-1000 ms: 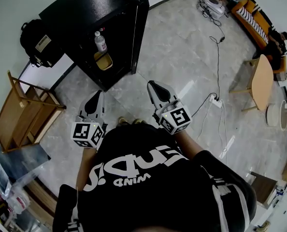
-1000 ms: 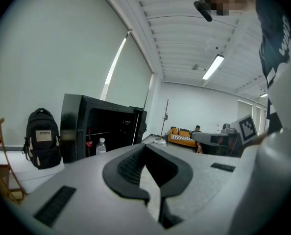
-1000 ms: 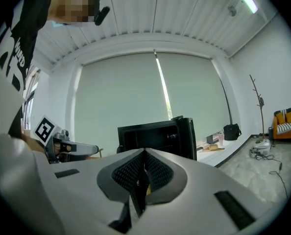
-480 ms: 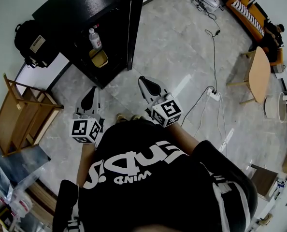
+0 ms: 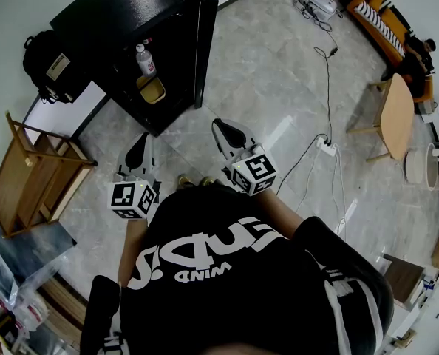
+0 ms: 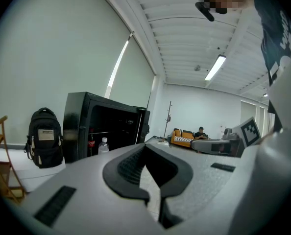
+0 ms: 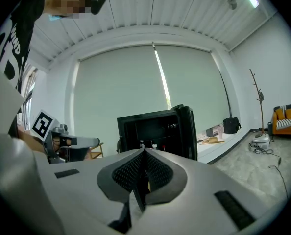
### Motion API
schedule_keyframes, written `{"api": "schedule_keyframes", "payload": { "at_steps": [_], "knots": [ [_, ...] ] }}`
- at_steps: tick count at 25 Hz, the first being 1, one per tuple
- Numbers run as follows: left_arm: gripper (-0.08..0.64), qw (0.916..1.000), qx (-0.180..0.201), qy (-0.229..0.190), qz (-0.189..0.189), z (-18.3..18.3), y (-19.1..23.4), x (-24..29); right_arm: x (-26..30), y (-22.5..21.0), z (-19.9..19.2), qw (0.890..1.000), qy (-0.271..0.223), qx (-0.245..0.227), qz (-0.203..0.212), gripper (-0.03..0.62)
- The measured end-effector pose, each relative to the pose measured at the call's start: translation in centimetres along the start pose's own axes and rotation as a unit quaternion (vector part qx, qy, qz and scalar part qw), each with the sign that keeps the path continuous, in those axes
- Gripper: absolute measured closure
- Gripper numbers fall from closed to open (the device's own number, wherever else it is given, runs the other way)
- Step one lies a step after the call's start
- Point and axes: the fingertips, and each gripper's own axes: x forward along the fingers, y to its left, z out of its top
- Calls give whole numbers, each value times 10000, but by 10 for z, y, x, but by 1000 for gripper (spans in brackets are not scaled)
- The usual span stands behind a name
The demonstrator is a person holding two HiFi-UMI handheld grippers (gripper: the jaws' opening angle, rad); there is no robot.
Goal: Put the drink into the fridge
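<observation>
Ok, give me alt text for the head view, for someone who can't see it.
Seen from above, a person in a black shirt faces an open black fridge, holding the left gripper and right gripper toward it, both shut and empty. A water bottle stands inside the fridge; a black backpack sits beside it.

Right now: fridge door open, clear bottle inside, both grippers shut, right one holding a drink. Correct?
No. The right gripper holds nothing: the right gripper view shows its jaws together with nothing between. The fridge door is open, the clear bottle inside, the left gripper shut too.
</observation>
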Motion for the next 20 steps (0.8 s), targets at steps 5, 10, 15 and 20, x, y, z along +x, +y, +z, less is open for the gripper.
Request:
{"api": "schedule_keyframes", "payload": {
  "at_steps": [5, 10, 15, 20],
  "knots": [
    [552, 10000, -52, 18, 71, -3, 2, 0, 3, 0, -4, 10000, 46, -3, 58, 569],
    [552, 9999, -87, 37, 117, -3, 3, -1, 4, -1, -4, 9999, 92, -17, 105, 569],
    [552, 9999, -36, 94, 65, -3, 3, 0, 2, -3, -6, 9999, 149, -15, 82, 569],
    [552, 9998, -10, 165, 68, -2, 3, -4, -5, -3, -9, 9996, 259, 29, 70, 569]
  ]
}}
